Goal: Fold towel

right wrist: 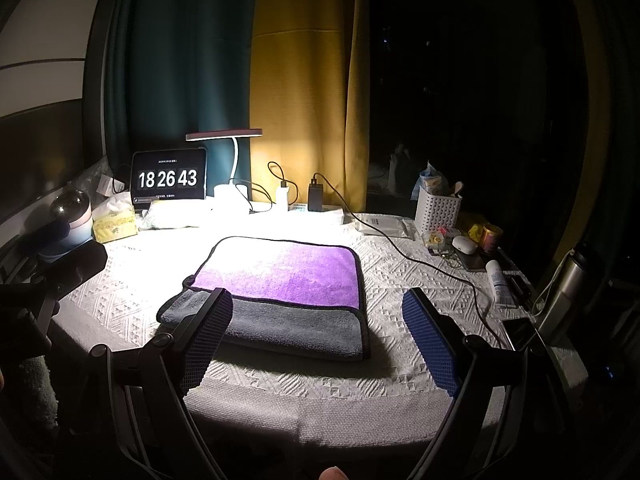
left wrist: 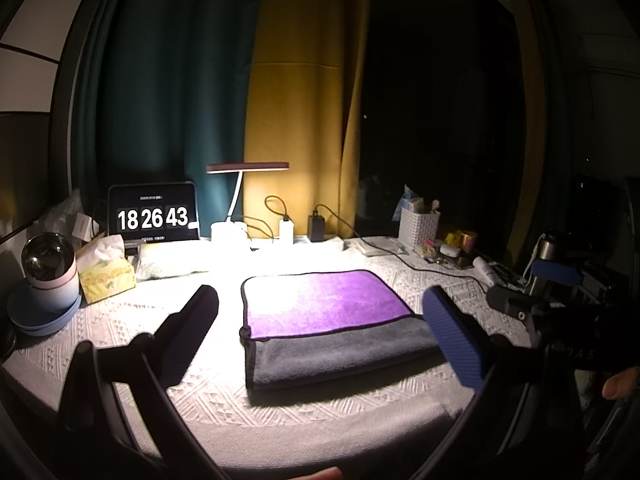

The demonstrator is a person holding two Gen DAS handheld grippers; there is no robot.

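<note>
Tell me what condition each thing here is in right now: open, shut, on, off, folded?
Towel: folded, lying flat on the table, purple layer over grey.
Left gripper: fingers open, holding nothing.
Right gripper: fingers open, holding nothing.
Desk lamp: switched on.
Clock screen: on, showing 18 26 43.
Tissue box: open, tissue sticking out.

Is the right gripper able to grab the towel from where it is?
Probably yes. The right gripper is open and the towel lies flat just ahead, its grey edge nearest, with nothing between them.
</note>
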